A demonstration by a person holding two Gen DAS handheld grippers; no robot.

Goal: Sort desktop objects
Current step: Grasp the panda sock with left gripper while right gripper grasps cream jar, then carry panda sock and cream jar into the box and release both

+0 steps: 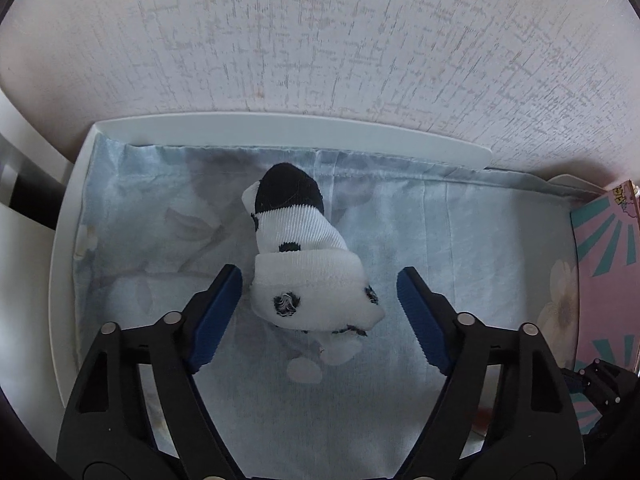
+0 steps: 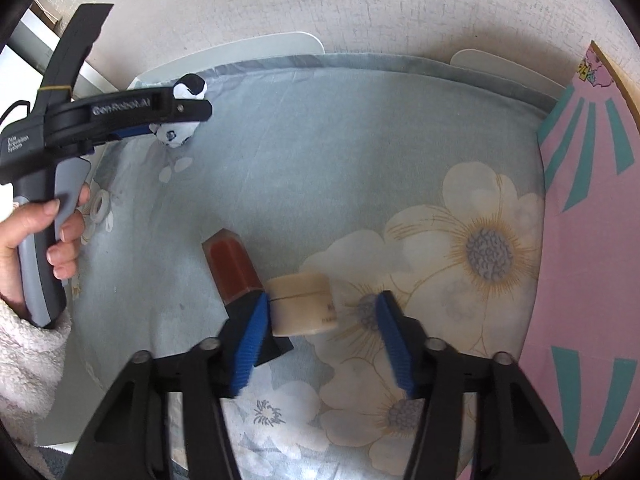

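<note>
A rolled white sock with black spots and a black toe lies on the pale blue floral cloth. My left gripper is open, its blue pads either side of the sock's near end, not touching. The sock also shows far left in the right wrist view, under the left gripper. My right gripper is open around a cream jar, which lies against the left pad. A brown lipstick-like bottle with a black cap lies just left of the jar.
A pink and teal box stands along the right edge; it also shows in the left wrist view. A small white ring lies near the hand. A white table rim and a textured wall are behind.
</note>
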